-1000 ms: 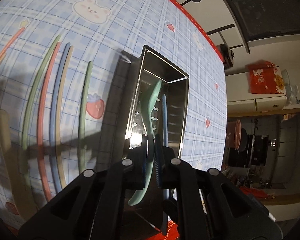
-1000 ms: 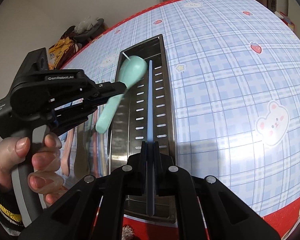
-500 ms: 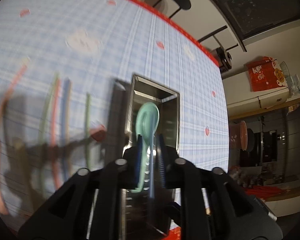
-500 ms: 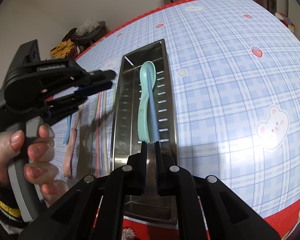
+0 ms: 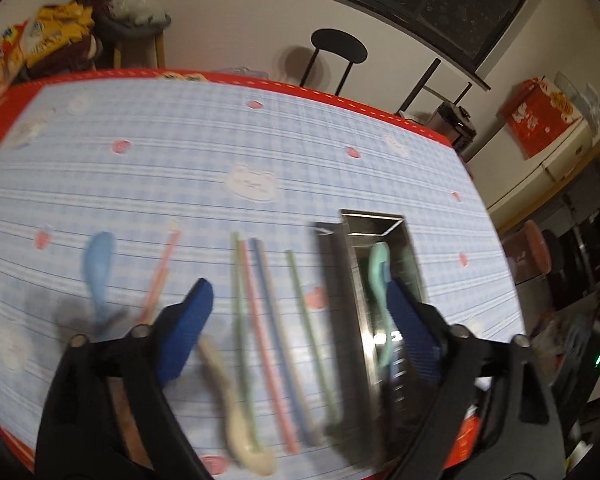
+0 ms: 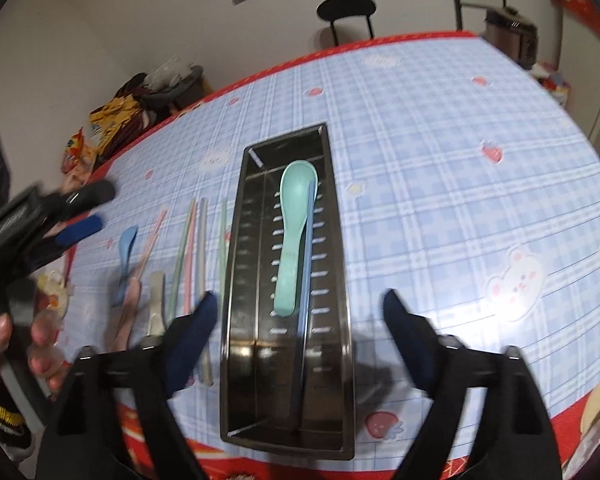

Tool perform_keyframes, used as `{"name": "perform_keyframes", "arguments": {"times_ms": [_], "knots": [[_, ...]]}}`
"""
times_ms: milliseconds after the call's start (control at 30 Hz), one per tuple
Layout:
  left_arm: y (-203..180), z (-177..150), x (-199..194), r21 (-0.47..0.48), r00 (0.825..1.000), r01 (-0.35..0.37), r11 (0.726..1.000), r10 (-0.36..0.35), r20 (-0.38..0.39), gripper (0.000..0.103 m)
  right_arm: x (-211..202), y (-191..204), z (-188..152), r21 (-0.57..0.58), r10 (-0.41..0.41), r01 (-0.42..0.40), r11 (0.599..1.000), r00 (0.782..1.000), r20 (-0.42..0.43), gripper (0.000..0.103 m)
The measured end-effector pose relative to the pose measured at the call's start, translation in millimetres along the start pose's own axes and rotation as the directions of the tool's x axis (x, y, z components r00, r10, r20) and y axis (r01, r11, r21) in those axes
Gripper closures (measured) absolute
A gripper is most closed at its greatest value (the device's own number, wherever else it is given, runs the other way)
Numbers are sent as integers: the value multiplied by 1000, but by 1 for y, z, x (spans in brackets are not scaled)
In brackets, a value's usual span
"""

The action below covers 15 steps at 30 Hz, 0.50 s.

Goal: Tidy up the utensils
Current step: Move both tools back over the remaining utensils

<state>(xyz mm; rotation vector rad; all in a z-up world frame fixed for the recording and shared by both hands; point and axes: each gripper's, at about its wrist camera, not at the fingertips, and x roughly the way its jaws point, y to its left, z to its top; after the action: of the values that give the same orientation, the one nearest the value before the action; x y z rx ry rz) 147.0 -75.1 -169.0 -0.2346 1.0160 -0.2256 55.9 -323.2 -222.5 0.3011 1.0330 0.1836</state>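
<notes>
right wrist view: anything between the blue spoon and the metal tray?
Yes: chopsticks lie side by side on the cloth between blue spoon and tray, clearest in right wrist view.

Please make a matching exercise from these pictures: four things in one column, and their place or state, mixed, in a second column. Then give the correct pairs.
Things:
1. green spoon
2. blue spoon
3. right gripper
4. stool

Places or states:
A. on the cloth, left of the tray
B. on the floor, beyond the table
C. inside the tray, beside a blue chopstick
D. open, holding nothing

Pairs: 1-C, 2-A, 3-D, 4-B
</notes>
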Motion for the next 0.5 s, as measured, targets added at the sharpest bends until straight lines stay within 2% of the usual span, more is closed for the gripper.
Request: {"name": "perform_keyframes", "arguments": {"times_ms": [33,300,500], "knots": [[7,-2,-3,7,1000,-8,1000,8,-6,8,-1,2,0,-1,-10,10,1000,1000,9,6],[50,-25,-19,6,997,-56,998,56,-49,6,10,30,-4,-50,-83,85,995,996,25,6],[87,-50,-34,38,993,-112,993,113,-23,6,12,56,-9,-107,-99,104,989,994,47,6]]}}
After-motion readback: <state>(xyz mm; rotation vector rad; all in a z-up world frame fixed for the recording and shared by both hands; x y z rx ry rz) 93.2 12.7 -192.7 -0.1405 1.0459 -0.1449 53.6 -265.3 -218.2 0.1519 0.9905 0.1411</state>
